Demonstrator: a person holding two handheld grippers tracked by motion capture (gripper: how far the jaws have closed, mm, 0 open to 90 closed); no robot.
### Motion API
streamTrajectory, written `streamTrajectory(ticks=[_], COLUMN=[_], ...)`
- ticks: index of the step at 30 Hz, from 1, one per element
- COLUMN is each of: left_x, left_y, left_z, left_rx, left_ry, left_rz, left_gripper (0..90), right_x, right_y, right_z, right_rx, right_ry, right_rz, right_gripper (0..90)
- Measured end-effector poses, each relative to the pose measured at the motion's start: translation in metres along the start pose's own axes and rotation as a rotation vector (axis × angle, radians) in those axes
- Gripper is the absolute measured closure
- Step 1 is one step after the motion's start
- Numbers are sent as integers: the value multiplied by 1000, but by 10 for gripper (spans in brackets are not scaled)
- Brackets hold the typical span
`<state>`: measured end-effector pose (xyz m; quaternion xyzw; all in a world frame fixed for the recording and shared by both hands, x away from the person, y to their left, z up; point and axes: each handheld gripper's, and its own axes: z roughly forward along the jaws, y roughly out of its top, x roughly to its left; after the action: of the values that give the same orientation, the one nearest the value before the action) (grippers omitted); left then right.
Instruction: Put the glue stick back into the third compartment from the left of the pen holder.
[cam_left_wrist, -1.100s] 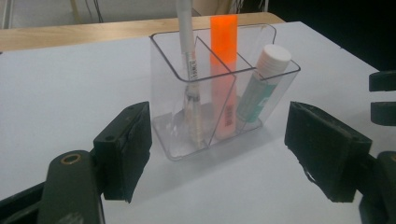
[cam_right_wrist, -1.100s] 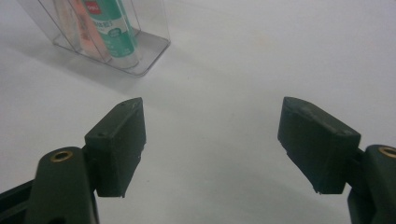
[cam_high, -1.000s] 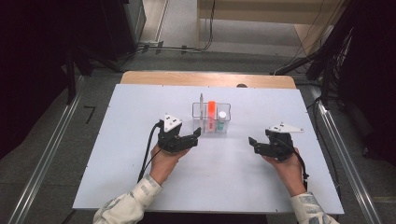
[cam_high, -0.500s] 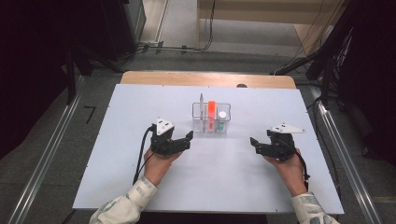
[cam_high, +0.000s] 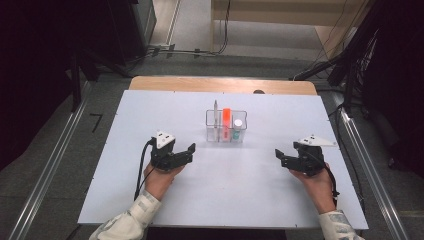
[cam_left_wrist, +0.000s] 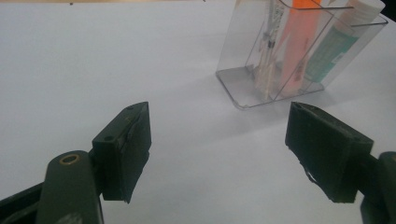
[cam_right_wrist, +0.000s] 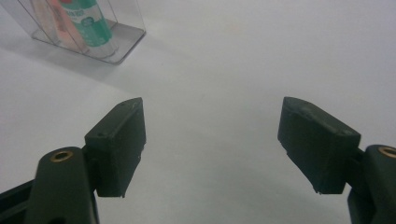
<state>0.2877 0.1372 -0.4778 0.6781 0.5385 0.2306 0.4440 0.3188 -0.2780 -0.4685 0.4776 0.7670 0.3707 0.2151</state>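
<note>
A clear plastic organiser (cam_high: 226, 126) stands on the white table (cam_high: 225, 195), holding a pen (cam_high: 216, 111), an orange item (cam_high: 226, 117) and a green tube with a white cap (cam_high: 238, 128). My left gripper (cam_high: 190, 152) sits low over the table, left of and nearer than the organiser, open with nothing between its jaws. From the left gripper view the organiser (cam_left_wrist: 299, 51) lies ahead to the right of the open gripper (cam_left_wrist: 217, 151). My right gripper (cam_high: 279, 156) hovers at the right, open and empty; its own view has the organiser (cam_right_wrist: 84, 28) at upper left, gripper (cam_right_wrist: 212, 149).
The white table has a wooden strip (cam_high: 222, 84) along its far edge. Metal rails (cam_high: 47, 170) run down both sides, and cables (cam_high: 190, 50) lie on the floor behind. Bare white surface spreads between and in front of the two hands.
My left hand has moved left and back toward the near edge, lower and farther from the organiser. The right hand has stayed where it was.
</note>
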Motion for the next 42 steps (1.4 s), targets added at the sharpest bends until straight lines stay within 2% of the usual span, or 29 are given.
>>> streamTrajectory(ticks=[6,14,28,35,42], left_x=[8,20,39,50,70], left_y=[-4,-9,-22,-29,-38], left_z=[-5,-18,-43,-52,-63], left_rx=[4,-9,-12,-9,6], left_ry=[7,26,52,84,136], left_rz=[-7,-32,-44,-58,-74], left_gripper=[224,224,215,215,207], right_x=[-5,-13,-17,-23,-32], right_y=[-8,-13,-20,-27,-35], right_z=[-3,-11,-17,-21,-27], right_rx=[17,13,19,27,30], right_ry=[-17,-33,-47,-63,-89], right_rz=[-4,16,30,44,72], right_gripper=[219,220,219,219,215])
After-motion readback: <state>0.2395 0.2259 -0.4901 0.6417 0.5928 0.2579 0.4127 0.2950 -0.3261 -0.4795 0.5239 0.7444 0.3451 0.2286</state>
